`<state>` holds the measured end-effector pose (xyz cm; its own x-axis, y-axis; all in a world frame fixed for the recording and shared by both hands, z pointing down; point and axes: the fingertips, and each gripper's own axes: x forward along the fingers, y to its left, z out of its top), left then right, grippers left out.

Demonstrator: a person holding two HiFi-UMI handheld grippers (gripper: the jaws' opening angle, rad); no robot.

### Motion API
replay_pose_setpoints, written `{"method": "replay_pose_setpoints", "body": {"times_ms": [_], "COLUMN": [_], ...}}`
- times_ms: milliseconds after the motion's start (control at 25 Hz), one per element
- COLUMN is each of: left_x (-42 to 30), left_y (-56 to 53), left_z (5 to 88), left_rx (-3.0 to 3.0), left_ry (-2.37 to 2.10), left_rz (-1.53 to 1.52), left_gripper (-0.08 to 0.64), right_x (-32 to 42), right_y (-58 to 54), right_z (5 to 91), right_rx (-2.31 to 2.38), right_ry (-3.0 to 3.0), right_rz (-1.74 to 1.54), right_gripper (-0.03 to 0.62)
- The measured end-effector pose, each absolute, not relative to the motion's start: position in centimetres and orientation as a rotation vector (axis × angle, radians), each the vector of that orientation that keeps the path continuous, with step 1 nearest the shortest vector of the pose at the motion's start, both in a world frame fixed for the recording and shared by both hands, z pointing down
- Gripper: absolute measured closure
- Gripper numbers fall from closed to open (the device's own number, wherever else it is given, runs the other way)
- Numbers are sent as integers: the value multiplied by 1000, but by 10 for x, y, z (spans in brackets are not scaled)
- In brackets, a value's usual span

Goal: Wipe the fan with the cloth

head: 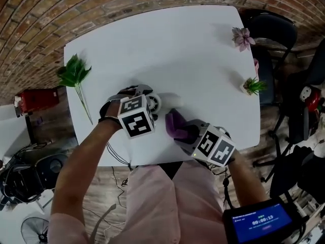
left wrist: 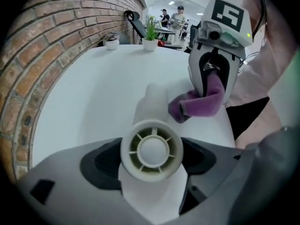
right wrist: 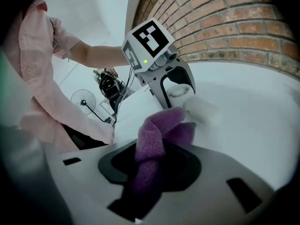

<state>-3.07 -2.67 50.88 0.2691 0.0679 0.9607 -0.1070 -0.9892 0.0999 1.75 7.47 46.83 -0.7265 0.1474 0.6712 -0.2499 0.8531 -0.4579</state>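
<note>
Gripping, left: your left gripper [left wrist: 151, 159] has its jaws closed on the round grilled head of the small white plastic fan [head: 153, 103]. One dark pad presses against the ring on each side.
Gripping, right: your right gripper [right wrist: 151, 168] is clamped on the fuzzy purple cloth [left wrist: 199, 104]. The cloth runs up between the pads and bunches out in a folded lump past the tips.
Fan position: it sits over the white rounded table [head: 167, 39], near the front edge by your body and a little left of that edge's middle. Its pale stem reaches away from the head towards the cloth.
Cloth position: it hangs low over the table near the front edge, just right of the fan. Its free end comes just beside the fan's stem, and you cannot tell whether they touch.
Gripper poses: your left one points steeply down at the table, and your right one slants down and towards it. The two stand near each other, tips facing.
Left edge: a green leafy sprig [head: 75, 76] lies flat there, its thin stalk running towards the front edge.
Right edge: a small potted green plant [head: 252, 86] stands there, and a pink flower [head: 242, 37] sits by the far right corner.
Surroundings: a red brick wall [left wrist: 56, 46] runs along the table's far side, and a black chair [head: 271, 29] stands beyond the right edge.
</note>
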Motion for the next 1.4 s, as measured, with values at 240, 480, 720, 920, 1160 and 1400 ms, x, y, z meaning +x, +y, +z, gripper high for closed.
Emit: {"method": "replay_pose_setpoints", "body": {"times_ms": [240,480,720,920,1160,1400], "left_x": [-29,-31,-31,-32,-34,-35], "left_y": [-26,-26,-25,-24,-24,-24], "left_z": [508,510,509,508,510,511], "left_rx": [2403,2409,2422,2427,2422,2419], "left_ry": [-21,29,36,41,51,61], "left_rz": [1798,1844,1844,1844,1860,1873], "left_gripper": [181,181,181,181,181,181], "right_x": [-10,-24,-12,2,22,29], "right_y": [48,19,9,4,-1,-2], "right_z": [484,489,488,488,488,489], "right_rx": [266,497,678,777,844,877], "right_ry": [-2245,-2220,-2209,-2194,-2181,-2176], "right_rz": [798,983,1099,1162,1223,1232], "right_gripper": [468,472,477,479,479,480]}}
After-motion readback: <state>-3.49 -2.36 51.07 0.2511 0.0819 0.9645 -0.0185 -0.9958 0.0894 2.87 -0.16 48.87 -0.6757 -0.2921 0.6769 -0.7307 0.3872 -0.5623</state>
